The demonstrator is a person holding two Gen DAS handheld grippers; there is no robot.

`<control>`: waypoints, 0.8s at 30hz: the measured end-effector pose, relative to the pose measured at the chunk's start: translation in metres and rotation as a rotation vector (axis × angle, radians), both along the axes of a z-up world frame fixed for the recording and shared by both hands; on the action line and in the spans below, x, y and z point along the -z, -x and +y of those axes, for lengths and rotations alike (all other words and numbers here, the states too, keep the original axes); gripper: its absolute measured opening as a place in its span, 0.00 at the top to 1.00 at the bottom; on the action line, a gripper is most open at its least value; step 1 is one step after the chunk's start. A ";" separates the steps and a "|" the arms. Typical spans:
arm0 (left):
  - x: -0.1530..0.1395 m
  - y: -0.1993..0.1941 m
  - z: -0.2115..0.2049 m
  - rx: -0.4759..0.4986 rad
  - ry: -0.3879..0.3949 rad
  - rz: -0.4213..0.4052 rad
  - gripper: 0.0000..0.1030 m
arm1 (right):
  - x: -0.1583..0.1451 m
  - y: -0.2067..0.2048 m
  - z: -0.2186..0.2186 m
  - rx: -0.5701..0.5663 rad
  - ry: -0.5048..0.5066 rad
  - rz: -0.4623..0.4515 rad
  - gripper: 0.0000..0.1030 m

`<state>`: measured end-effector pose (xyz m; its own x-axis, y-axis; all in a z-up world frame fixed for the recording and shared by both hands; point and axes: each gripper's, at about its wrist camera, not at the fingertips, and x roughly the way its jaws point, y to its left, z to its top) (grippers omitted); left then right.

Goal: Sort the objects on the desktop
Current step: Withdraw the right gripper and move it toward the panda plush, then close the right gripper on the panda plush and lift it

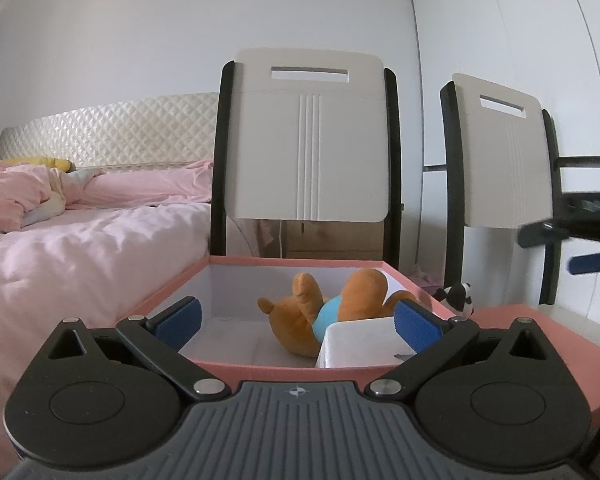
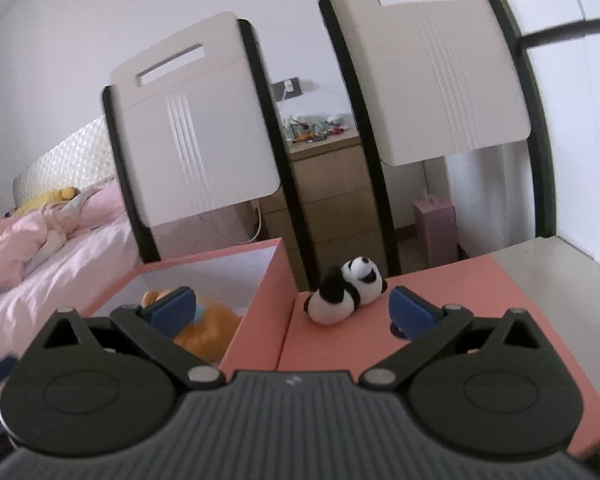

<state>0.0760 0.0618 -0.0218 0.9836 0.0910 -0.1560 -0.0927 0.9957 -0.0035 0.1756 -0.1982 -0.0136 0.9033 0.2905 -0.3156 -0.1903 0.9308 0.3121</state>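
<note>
Grippers (image 1: 298, 316) (image 2: 292, 310) spread over box (image 1: 284, 368)

The right gripper (image 1: 572, 248) is blurred and cut off by the right edge in the left wrist view. The orange plush toy (image 2: 210, 330) is partly hidden behind a blue pad (image 2: 176, 306). Items on the wooden dresser (image 2: 324, 184) are too small to identify.
</note>
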 end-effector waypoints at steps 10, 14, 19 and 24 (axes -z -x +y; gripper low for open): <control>0.001 -0.001 0.001 0.007 0.018 0.007 0.00 | 0.021 -0.118 -0.002 0.125 0.054 0.100 0.00; 0.002 -0.003 0.002 0.008 0.019 0.015 0.00 | 0.038 -0.151 -0.005 0.126 -0.003 0.148 0.00; 0.003 -0.007 0.005 0.006 0.028 0.027 0.00 | 0.056 -0.182 -0.002 0.142 -0.011 0.182 0.00; 0.004 -0.007 0.010 0.007 0.049 0.034 0.00 | 0.075 -0.207 0.006 0.144 0.003 0.247 0.00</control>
<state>0.0833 0.0715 -0.0260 0.9782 0.0756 -0.1933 -0.0868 0.9950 -0.0497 0.3823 -0.1921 -0.0881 0.8311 0.1635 -0.5315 0.0255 0.9436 0.3301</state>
